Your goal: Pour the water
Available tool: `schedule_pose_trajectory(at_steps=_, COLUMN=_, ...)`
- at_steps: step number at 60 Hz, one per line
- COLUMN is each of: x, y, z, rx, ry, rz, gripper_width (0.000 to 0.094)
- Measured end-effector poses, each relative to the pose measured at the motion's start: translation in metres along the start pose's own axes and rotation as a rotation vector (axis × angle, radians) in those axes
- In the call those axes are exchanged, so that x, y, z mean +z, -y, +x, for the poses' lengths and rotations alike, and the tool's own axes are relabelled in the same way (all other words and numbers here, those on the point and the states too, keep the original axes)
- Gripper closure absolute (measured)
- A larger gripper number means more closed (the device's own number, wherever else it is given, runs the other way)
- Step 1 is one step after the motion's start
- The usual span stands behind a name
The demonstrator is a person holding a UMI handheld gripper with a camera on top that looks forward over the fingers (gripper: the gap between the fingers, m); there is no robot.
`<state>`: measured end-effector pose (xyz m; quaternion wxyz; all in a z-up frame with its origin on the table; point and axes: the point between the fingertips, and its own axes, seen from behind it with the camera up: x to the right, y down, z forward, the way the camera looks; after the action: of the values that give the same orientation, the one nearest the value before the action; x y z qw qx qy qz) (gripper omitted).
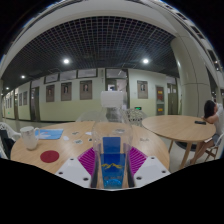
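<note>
My gripper is shut on a blue translucent container that stands upright between the magenta pads, both of which press on its sides. The container is held above a wooden table. Just beyond the fingers, a clear cup stands on the table. I cannot tell the water level in either vessel.
To the left on the table are a white jug, a blue object and a red round coaster. A round wooden table stands to the right, with a person seated at it. Framed pictures hang on the far wall.
</note>
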<state>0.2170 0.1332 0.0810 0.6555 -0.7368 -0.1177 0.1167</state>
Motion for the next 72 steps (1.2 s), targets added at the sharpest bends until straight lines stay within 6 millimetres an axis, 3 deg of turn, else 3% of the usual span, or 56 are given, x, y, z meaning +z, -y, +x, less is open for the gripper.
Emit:
schedule_pose_trajectory(at_steps=1, x=-0.008, y=0.001, z=0.004, rx=-0.005, ry=-0.004, rz=-0.002, gripper_width=0.0523)
schedule_pose_trajectory(at_steps=8, x=-0.003, y=-0.001, z=-0.002, rx=-0.066, ry=-0.011, rz=-0.007, gripper_width=0.0614)
schedule_pose_trajectory(at_steps=14, x=0.0, y=0.0, z=-0.006, rx=-0.13, ry=-0.039, rz=-0.039, gripper_width=0.0624)
schedule_pose_trajectory(at_steps=18, x=-0.004, y=0.014, z=-0.005, rx=-0.213, ry=-0.075, rz=-0.034, gripper_width=0.0624)
schedule_pose_trajectory(at_steps=22, x=0.001, y=0.042, z=-0.012, rx=-0.339, ry=-0.112, rz=-0.022, gripper_width=0.0623)
schedule_pose_trajectory(at_steps=28, x=0.01, y=0.09, z=-0.051, rx=-0.598, ry=-0.146, rz=0.012, gripper_width=0.0623)
schedule_pose_trajectory(at_steps=35, x=0.025, y=0.145, z=-0.117, rx=-0.999, ry=-0.175, rz=0.071, gripper_width=0.0623)
schedule_pose_trajectory(at_steps=36, x=0.02, y=0.158, z=-0.128, rx=-1.063, ry=-0.161, rz=0.073, gripper_width=0.0624)
schedule_pose_trajectory(at_steps=37, x=0.031, y=0.152, z=-0.143, rx=-1.123, ry=-0.171, rz=0.092, gripper_width=0.0625)
schedule_pose_trajectory(at_steps=44, x=0.038, y=0.17, z=-0.224, rx=-1.552, ry=-0.16, rz=0.145, gripper_width=0.0624)
schedule_pose_trajectory(at_steps=46, x=0.045, y=0.16, z=-0.246, rx=-1.665, ry=-0.167, rz=0.164, gripper_width=0.0624)
schedule_pose_trajectory(at_steps=50, x=0.051, y=0.151, z=-0.272, rx=-1.877, ry=-0.188, rz=0.167, gripper_width=0.0625)
schedule_pose_trajectory(at_steps=51, x=0.049, y=0.158, z=-0.278, rx=-1.933, ry=-0.193, rz=0.157, gripper_width=0.0623)
schedule_pose_trajectory(at_steps=59, x=0.056, y=0.157, z=-0.302, rx=-2.311, ry=-0.289, rz=0.183, gripper_width=0.0625)
schedule_pose_trajectory(at_steps=62, x=0.063, y=0.155, z=-0.302, rx=-2.399, ry=-0.306, rz=0.176, gripper_width=0.0621)
schedule_pose_trajectory(at_steps=72, x=0.066, y=0.154, z=-0.295, rx=-2.395, ry=-0.295, rz=0.144, gripper_width=0.062)
